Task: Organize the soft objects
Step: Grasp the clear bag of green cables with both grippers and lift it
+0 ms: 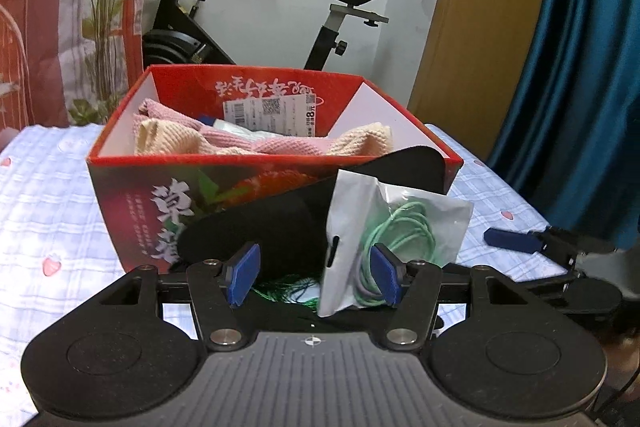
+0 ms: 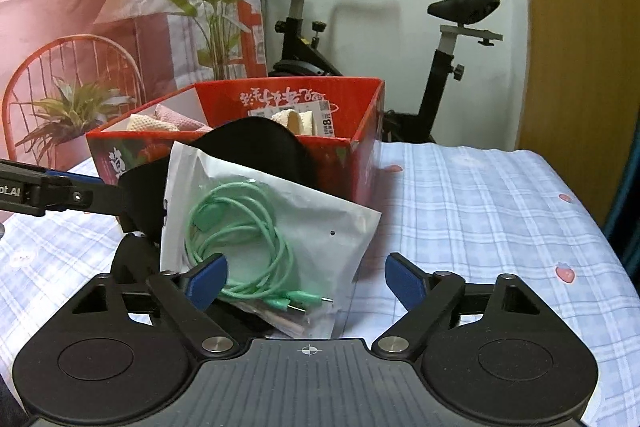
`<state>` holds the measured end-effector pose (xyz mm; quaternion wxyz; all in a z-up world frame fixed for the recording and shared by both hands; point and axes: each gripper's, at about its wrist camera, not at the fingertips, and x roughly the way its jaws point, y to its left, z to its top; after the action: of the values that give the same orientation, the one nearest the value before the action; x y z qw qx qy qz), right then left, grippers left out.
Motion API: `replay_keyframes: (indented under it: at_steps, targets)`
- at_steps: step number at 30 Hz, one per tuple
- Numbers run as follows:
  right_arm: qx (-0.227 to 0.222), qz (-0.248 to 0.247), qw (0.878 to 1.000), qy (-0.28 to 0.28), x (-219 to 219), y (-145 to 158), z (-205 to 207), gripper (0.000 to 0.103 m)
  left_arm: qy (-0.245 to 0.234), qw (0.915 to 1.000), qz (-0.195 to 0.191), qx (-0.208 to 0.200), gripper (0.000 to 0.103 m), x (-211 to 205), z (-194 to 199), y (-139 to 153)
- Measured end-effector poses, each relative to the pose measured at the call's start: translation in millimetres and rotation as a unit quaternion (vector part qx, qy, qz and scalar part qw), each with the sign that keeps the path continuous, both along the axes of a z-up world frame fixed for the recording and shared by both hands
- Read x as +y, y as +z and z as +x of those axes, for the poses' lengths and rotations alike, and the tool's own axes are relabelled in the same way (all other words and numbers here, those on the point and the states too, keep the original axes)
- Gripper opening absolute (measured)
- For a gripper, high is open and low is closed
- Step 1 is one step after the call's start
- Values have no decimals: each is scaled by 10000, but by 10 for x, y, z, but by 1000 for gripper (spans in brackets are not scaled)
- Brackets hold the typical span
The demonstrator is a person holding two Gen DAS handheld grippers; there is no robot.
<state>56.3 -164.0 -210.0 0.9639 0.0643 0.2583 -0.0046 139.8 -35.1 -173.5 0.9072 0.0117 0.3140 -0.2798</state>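
Note:
A red cardboard box (image 1: pixel 132 187) (image 2: pixel 364 131) stands on the bed and holds pink and cream cloths (image 1: pixel 180 139). A black insole-shaped pad (image 1: pixel 280 223) (image 2: pixel 256 147) leans against the box front. A white pouch with a coiled green cable (image 1: pixel 396 223) (image 2: pixel 256 227) leans on the pad. My left gripper (image 1: pixel 316 277) is open, its fingers on either side of the pad's and pouch's lower ends. My right gripper (image 2: pixel 306 281) is open around the pouch's lower end; its left finger (image 2: pixel 208 279) is at the pouch.
The bed has a light blue checked sheet (image 2: pixel 480 211) with strawberry prints. An exercise bike (image 1: pixel 200 39) stands behind the box against the wall. A plant and pink bag (image 2: pixel 100 7) are at the left, a blue curtain (image 1: pixel 580 67) at the right.

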Motion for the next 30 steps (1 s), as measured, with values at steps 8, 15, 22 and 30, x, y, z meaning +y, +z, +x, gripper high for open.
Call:
replay_keyframes:
  at_steps: [8, 15, 22, 30]
  targets:
    - [37, 166, 9998, 116, -18, -158, -54, 64, -96, 9998, -74, 141, 63, -116, -20, -83]
    - [-24, 527, 9986, -78, -203, -183, -98, 58, -156, 9992, -228, 290, 63, -185, -27, -134]
    - [18, 559, 9984, -48, -231, -238, -73, 56, -276, 9988, -240, 310, 63, -266, -10, -165]
    - [49, 608, 9978, 262, -198, -245, 164, 58, -293, 9968, -413, 614, 59, -331, 301, -216]
